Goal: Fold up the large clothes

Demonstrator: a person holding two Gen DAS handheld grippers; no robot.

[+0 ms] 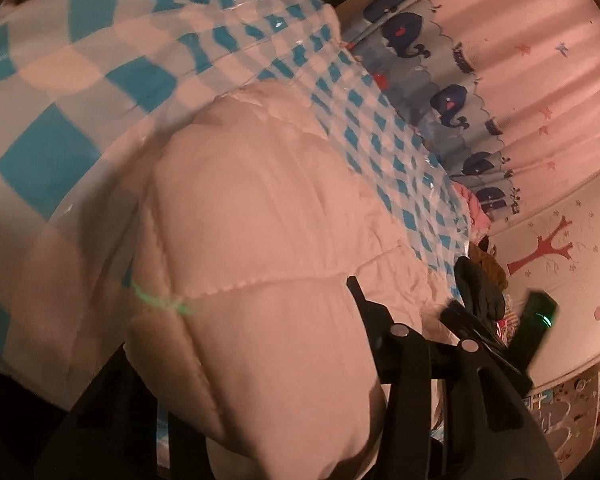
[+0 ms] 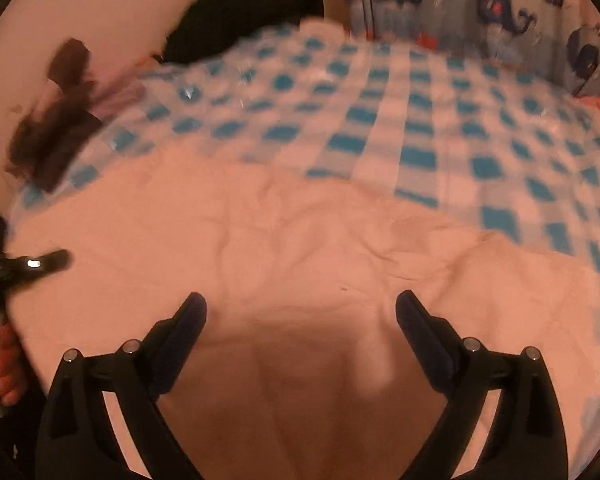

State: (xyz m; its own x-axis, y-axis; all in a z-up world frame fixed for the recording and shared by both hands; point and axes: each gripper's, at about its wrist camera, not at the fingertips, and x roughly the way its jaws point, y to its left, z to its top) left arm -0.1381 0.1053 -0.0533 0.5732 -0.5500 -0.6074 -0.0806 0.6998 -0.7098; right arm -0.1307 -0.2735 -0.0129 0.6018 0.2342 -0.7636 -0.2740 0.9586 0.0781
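- No legible brand or label on the pale quilted jacket (image 1: 260, 208); small pictures low on the wall (image 1: 588, 396), too blurred for reading.
- Jacket flat on a blue-and-white checked cover (image 1: 80, 80) under a glossy sheen, along the cover's near edge.
- Left gripper (image 1: 300, 292) clamped on a puffy fold of the jacket: one black finger (image 1: 364, 304) pressed against the fabric, the other hidden beneath the bulge.
- Same gripper at the left edge of the right wrist view, handle wrapped in a person's hand (image 2: 0, 364).
- Right gripper (image 2: 300, 300) spread wide above the jacket, no fabric between the pads.
- Behind the cover, a whale-print curtain (image 1: 448, 100) beside a pink curtain (image 1: 540, 40) dotted with stars.
- Red tree sticker (image 1: 548, 248) on the wall.
- Dark garment (image 2: 236, 20) heaped at the cover's far end, brown bundle (image 2: 56, 120) at its left edge.
- More dark clothes (image 1: 480, 288) piled past the jacket's far side, next to a black device with a green light (image 1: 540, 312).
- Raised fold blocking much of the left wrist view.
- Long axis of the jacket side to side in the right wrist view, quilting seams crosswise in the left wrist view; collar end not identifiable.
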